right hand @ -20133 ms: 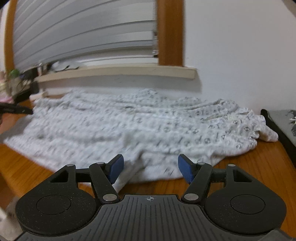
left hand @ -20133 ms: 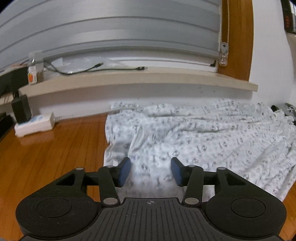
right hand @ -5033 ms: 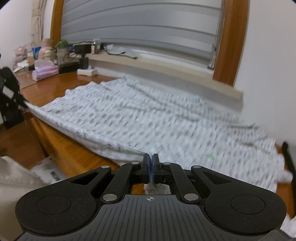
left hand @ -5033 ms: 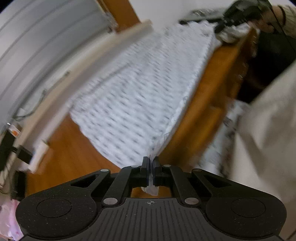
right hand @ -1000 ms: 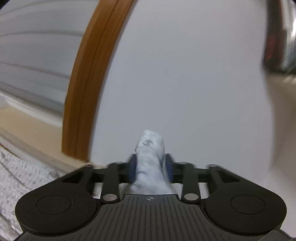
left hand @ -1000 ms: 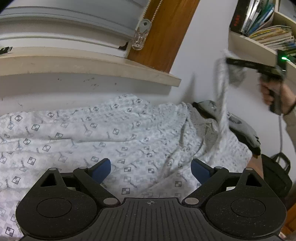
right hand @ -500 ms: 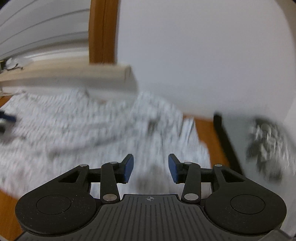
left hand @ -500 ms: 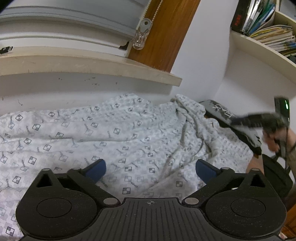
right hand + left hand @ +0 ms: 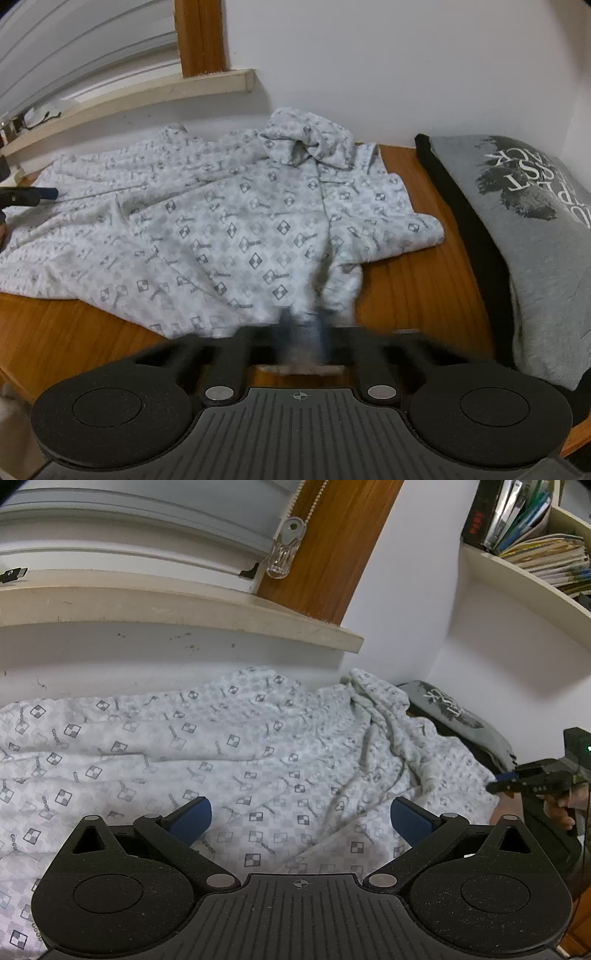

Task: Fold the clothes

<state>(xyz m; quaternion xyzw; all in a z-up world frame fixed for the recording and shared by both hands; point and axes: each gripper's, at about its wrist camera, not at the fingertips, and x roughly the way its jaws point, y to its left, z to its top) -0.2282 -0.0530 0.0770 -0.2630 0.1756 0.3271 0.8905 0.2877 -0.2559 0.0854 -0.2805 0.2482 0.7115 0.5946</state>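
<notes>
**Patterned garment spread on the table, one sleeve thrown across it**

The white patterned garment (image 9: 229, 229) lies spread over the wooden table (image 9: 417, 295), below the window ledge (image 9: 177, 609) and against the wall. It is rumpled, not squared. A bunched, twisted end of it (image 9: 310, 142) lies heaped on the cloth near the wall, on the right side, and its near right corner reaches the table's front edge. As a judgement, the folding is partly under way: one part seems to be laid inward, but no tidy packet shows, so the rest of the folds and the smoothing are left. A grey printed garment (image 9: 535, 221) lies beside it on the right, already flat.

The left gripper (image 9: 301, 818) hovers over the cloth with its blue pads wide apart and nothing between them. The right gripper (image 9: 303, 332) sits at the cloth's near right corner; its fingers are smeared by motion and look nearly together, but whether they pinch the fabric cannot be told.

A second ago the right gripper held a strip of the cloth high in the air; half a second ago its fingers were parted and that strip had dropped onto the garment. Since then it has come down to the front corner, while the left gripper has opened slightly wider and scarcely moved.
</notes>
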